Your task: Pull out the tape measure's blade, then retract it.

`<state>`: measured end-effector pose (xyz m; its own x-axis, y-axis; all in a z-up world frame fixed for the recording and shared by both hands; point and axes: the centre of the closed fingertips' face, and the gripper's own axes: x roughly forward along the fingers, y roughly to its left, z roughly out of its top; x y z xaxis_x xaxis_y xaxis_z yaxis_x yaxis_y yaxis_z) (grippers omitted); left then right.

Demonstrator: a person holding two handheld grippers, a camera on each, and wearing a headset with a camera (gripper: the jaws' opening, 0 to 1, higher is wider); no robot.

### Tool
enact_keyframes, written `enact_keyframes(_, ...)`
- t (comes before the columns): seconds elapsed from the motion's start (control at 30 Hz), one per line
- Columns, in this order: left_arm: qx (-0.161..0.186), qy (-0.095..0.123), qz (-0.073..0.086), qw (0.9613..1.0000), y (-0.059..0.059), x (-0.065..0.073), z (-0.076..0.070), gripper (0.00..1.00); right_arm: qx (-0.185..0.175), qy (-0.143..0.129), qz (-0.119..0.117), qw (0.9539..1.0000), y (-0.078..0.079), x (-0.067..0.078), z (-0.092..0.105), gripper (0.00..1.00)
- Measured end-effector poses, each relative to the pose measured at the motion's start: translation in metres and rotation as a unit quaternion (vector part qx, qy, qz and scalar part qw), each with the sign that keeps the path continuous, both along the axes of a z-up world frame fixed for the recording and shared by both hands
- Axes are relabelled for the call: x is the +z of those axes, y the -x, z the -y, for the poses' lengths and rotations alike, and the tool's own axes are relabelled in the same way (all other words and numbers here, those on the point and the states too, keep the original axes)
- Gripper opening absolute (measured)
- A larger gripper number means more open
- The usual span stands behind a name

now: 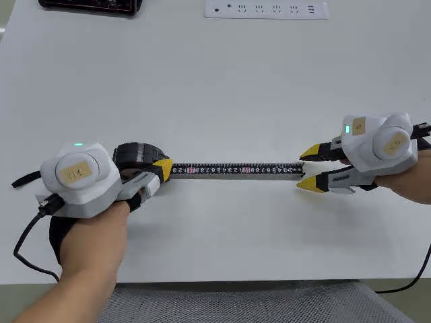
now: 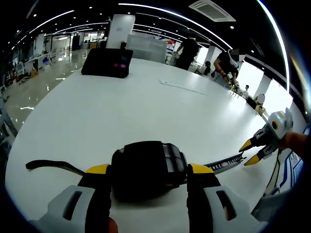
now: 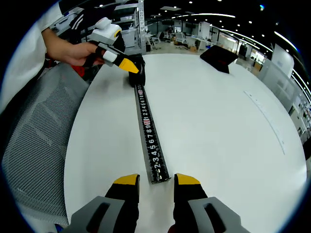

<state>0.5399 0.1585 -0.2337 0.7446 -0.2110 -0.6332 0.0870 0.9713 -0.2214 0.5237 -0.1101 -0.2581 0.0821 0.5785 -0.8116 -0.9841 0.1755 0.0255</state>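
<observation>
A black tape measure case (image 1: 137,156) rests on the white table (image 1: 215,87), and my left gripper (image 1: 153,172) is shut on it. In the left gripper view the case (image 2: 148,167) sits squeezed between the yellow-tipped jaws of that gripper (image 2: 150,170). The black blade (image 1: 236,169) with white numbers lies flat on the table, pulled out to the right. Its end lies between the yellow tips of my right gripper (image 1: 310,168), which is open and not pinching it. The right gripper view has the blade (image 3: 148,131) running from that gripper (image 3: 157,180) to the case (image 3: 138,74).
A white power strip (image 1: 266,9) and a black device (image 1: 91,5) lie at the table's far edge. The case's black strap (image 1: 23,179) trails left. A grey mesh chair (image 1: 236,303) stands at the near edge. People stand beyond the table (image 2: 187,51).
</observation>
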Motion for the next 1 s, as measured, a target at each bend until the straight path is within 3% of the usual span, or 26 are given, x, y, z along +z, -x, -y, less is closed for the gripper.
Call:
enact_keyframes(0.6,0.006,0.004,-0.003,1.0,0.0,-0.0013,0.0006,0.6,0.019,0.018,0.016,0.9995,-0.0047,-0.006,-0.0002,0.13)
enact_keyframes(1.0,0.009,0.002,-0.002,1.0,-0.0003,-0.0019,0.0011,0.6,0.017,0.019,0.014,0.9996,-0.0044,-0.0061,-0.0003,0.12)
